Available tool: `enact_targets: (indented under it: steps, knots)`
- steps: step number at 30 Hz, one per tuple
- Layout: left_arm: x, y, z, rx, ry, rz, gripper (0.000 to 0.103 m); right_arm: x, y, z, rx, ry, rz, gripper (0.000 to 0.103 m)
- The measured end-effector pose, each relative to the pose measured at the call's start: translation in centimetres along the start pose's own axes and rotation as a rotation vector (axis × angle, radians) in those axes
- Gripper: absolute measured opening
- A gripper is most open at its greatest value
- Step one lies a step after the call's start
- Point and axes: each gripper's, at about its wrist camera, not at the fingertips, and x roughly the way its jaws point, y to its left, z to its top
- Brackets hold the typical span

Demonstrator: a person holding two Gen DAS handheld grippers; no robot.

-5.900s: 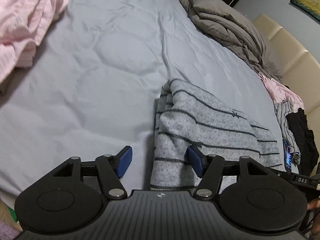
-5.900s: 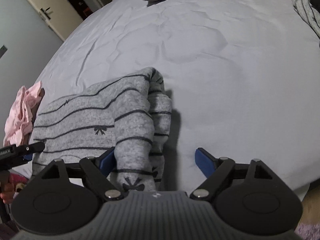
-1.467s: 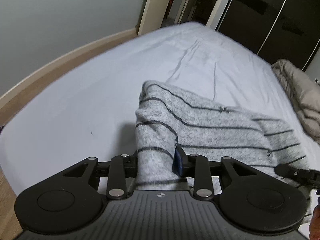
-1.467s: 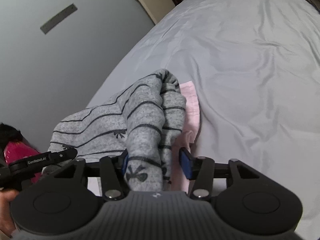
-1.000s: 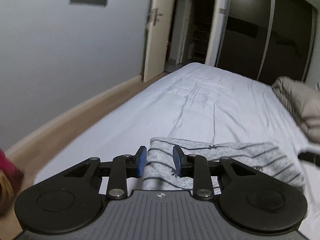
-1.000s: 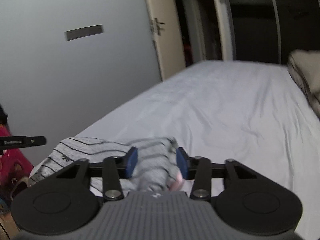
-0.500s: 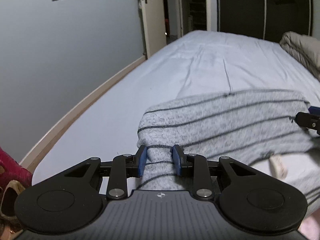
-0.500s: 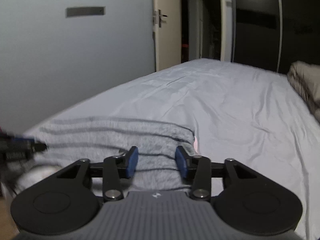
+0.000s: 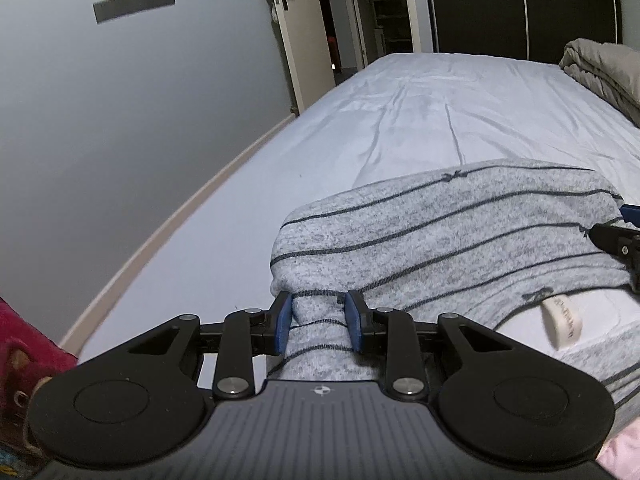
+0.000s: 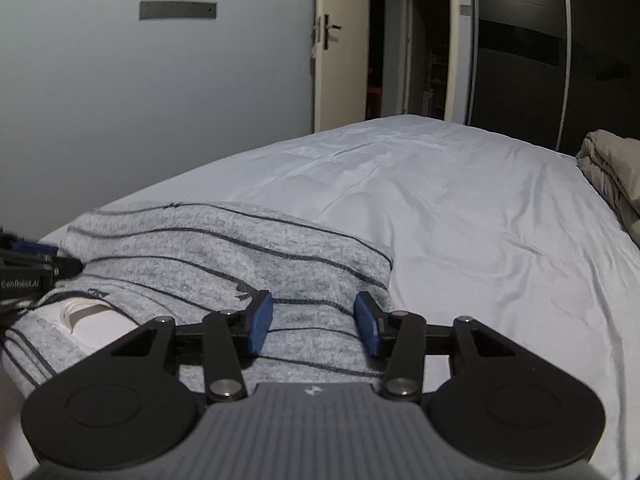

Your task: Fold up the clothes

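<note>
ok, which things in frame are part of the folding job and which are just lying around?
In the job:
- grey striped garment, laid on the bed
- left hand-held gripper, shut on the garment's edge
- right hand-held gripper, jaws opening, garment between them

Lying about:
- beige duvet
- red fabric item
- door

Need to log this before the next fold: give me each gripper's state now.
Left gripper: shut on the grey striped top, pinching a bunch of its fabric.
Right gripper: jaws opening, fabric lying between them, pads no longer pressing it.
</note>
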Motion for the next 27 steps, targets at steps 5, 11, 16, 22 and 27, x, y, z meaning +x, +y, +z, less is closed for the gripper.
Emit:
enact_targets:
  steps: [5,11,16,22,27]
  knots:
    - [-2.6,-1.0,1.8,-0.02,-0.053,-0.018,0.042,-2.3,-0.5,1.6,-0.039,0.033,0.045,0.083]
    - [-7.3,-4.6,4.1,0.017,-0.154,-0.085,0.049,-6.6,-2.8,1.5,0.015,0.03,0.066,0.086]
    - [-11.5,-8.1,5.9,-0.009,-0.226,-0.154,0.058,-11.8,-5.9,1.2,0.033,0.001,0.027,0.088]
    - [-16.9,-14.5,5.8,0.068,-0.302,-0.241,0.067,-20.2,-11.4,0.3,0.04,-0.058,-0.071,0.095]
    - [-20.9,-19.1,5.3,0.073,-0.343,-0.348,0.074,-26.7,-15.7,-1.5,0.056,-0.086,-0.152,0.099]
